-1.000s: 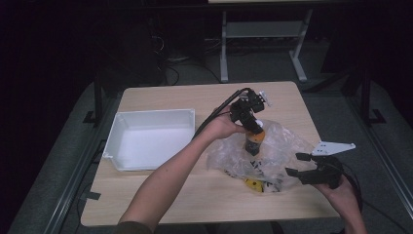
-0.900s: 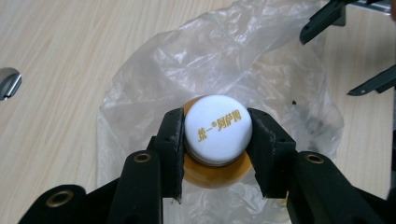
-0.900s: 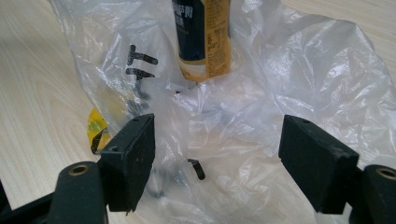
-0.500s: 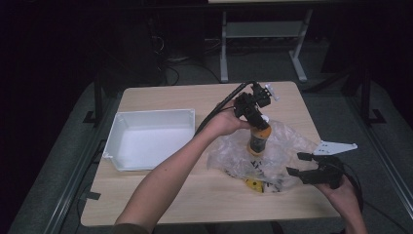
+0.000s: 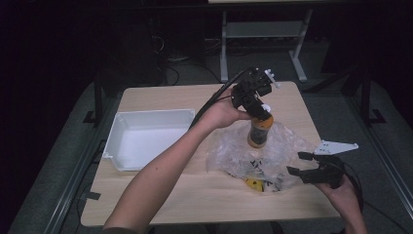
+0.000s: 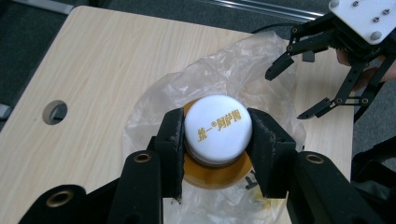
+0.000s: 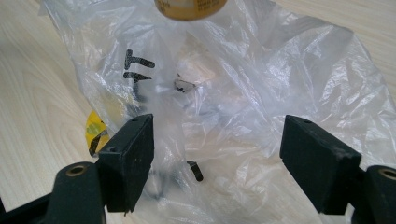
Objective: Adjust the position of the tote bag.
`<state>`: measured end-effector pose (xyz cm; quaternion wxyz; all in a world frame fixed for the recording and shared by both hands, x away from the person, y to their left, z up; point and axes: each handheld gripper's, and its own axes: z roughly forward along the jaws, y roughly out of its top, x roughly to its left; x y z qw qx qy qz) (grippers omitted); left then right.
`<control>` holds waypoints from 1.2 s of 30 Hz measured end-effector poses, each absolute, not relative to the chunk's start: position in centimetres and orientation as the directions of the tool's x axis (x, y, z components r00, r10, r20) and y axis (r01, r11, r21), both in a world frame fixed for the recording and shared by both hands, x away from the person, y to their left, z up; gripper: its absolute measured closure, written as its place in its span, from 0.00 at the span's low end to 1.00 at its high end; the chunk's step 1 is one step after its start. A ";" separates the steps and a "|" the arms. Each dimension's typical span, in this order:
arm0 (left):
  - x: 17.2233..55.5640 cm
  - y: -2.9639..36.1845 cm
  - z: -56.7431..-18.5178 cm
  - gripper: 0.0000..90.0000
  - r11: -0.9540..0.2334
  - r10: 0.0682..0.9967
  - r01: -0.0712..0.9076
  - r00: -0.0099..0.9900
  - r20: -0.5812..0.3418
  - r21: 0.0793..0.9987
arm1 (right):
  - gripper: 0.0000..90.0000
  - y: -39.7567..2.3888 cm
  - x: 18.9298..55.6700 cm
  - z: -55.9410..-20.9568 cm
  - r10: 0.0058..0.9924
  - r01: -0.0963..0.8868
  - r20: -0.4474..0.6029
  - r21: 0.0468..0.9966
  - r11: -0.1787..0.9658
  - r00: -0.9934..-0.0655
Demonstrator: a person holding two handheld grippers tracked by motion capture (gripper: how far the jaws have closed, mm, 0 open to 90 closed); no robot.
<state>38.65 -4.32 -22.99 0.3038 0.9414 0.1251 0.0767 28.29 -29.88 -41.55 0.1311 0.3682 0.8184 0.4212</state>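
An orange bottle (image 5: pixel 258 130) with a white cap (image 6: pixel 218 127) hangs upright above a crumpled clear plastic bag (image 5: pixel 253 156). My left gripper (image 5: pixel 260 108) is shut on the cap, one pad on each side of it, and points down. The bottle's base (image 7: pixel 190 9) shows at the top of the right gripper view, clear of the bag (image 7: pixel 243 93). My right gripper (image 5: pixel 298 164) stands open at the bag's right edge with its jaws wide apart and nothing pressed between them. From the left gripper view it (image 6: pixel 289 91) appears open beyond the bag. A yellow item (image 5: pixel 254 184) lies in the bag.
A white tray (image 5: pixel 122 127) with nothing in it stands on the left of the wooden table (image 5: pixel 195 195). A round hole (image 6: pixel 54 112) pierces the tabletop. Small dark pieces (image 7: pixel 184 86) lie inside the bag. Dark floor and a table frame lie beyond the far edge.
My left gripper has risen with the bottle, lifting it out of the bag. The right gripper has stayed where it was.
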 end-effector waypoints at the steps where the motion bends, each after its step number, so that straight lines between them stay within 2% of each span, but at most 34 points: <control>1: 38.6 -4.2 -22.8 0.66 -0.788 0.275 0.180 0.958 0.075 0.588 | 0.29 -29.9 28.3 -41.5 0.711 0.487 0.093 0.789 0.374 -0.697; 19: 38.1 0.7 -20.3 0.66 -0.783 0.326 0.208 0.940 0.102 0.586 | 0.27 -29.7 28.5 -41.5 0.716 0.494 0.095 0.785 0.373 -0.692; 36: 38.1 4.7 -20.4 0.66 -0.771 0.380 0.257 0.920 0.097 0.582 | 0.27 -29.0 28.9 -41.4 0.710 0.492 0.084 0.777 0.393 -0.699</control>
